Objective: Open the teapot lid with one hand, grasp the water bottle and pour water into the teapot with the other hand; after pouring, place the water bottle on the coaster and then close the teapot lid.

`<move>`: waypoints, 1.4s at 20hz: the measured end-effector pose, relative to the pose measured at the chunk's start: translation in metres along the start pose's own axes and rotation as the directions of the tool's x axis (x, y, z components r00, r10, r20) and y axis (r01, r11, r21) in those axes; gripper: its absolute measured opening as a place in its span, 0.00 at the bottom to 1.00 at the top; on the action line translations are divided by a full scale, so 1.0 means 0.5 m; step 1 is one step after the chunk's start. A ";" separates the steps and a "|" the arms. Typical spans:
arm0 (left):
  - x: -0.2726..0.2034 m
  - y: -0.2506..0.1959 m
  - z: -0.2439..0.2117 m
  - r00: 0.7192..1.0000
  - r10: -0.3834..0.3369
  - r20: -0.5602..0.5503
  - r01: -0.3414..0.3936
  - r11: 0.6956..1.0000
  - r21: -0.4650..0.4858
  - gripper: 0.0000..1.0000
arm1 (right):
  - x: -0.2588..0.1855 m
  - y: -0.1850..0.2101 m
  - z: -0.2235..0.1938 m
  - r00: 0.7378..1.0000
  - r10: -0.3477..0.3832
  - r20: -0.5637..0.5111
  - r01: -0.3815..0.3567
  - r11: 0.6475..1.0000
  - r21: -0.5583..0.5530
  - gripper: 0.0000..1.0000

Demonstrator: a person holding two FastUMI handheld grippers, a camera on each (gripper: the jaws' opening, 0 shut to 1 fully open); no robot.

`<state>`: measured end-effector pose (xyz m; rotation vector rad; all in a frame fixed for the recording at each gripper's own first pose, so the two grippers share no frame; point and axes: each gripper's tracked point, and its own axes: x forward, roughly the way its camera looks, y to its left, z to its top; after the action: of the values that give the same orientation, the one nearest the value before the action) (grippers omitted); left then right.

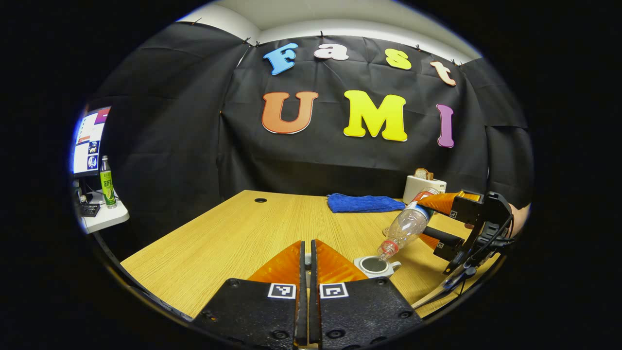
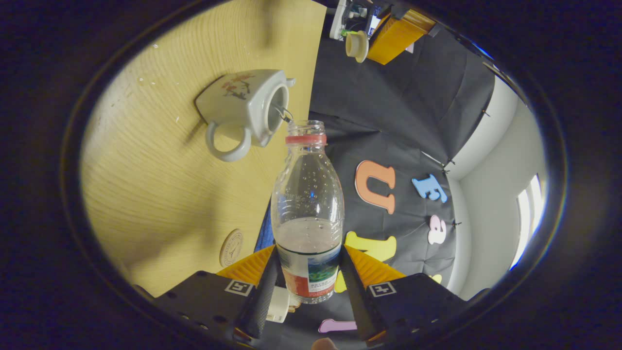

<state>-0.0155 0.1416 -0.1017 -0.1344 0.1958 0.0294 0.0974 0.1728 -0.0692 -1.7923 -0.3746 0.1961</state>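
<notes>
Teapot [image 1: 375, 266] sits lidless on the wooden table [image 1: 233, 238] while the right gripper [image 2: 308, 272], clamped on the tilted water bottle [image 2: 307, 214], holds its mouth over it; the left gripper [image 1: 306, 257] grips the lid [image 2: 357, 46]

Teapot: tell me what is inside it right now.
The teapot has its lid off, and its open mouth looks dark. The water bottle, held by the right tool, tilts neck-down over it. How much water is inside cannot be told.
</notes>
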 end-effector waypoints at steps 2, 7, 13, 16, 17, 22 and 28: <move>-0.002 0.000 -0.001 1.000 -0.001 -0.005 0.001 1.000 -0.001 0.04 | -0.001 -0.003 0.003 1.000 -0.010 0.004 0.010 1.000 -0.025 0.71; -0.002 0.000 -0.002 1.000 -0.004 -0.001 0.004 1.000 0.000 0.04 | -0.002 -0.019 0.004 1.000 -0.026 0.017 0.028 0.996 -0.083 0.71; -0.006 0.004 -0.001 1.000 -0.003 0.004 0.003 1.000 0.001 0.04 | 0.000 -0.022 0.005 0.999 -0.032 0.032 0.036 0.993 -0.116 0.71; -0.009 0.004 0.001 1.000 -0.005 0.006 0.005 1.000 -0.001 0.04 | -0.001 -0.025 0.005 0.999 -0.041 0.034 0.045 0.990 -0.133 0.70; -0.009 0.003 0.001 1.000 -0.007 0.007 0.007 1.000 0.001 0.04 | -0.002 -0.024 0.005 0.999 -0.041 0.033 0.045 0.990 -0.136 0.70; -0.009 0.002 0.002 1.000 -0.012 0.008 0.012 1.000 0.003 0.04 | 0.000 -0.031 0.007 0.998 -0.050 0.040 0.056 0.983 -0.175 0.68; -0.011 0.001 0.001 1.000 -0.013 0.008 0.013 1.000 -0.001 0.04 | 0.003 -0.042 0.006 0.996 -0.066 0.053 0.076 0.972 -0.222 0.70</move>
<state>-0.0206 0.1423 -0.1004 -0.1366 0.1865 0.0174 0.0948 0.1804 -0.0494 -1.9951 -0.5087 0.1487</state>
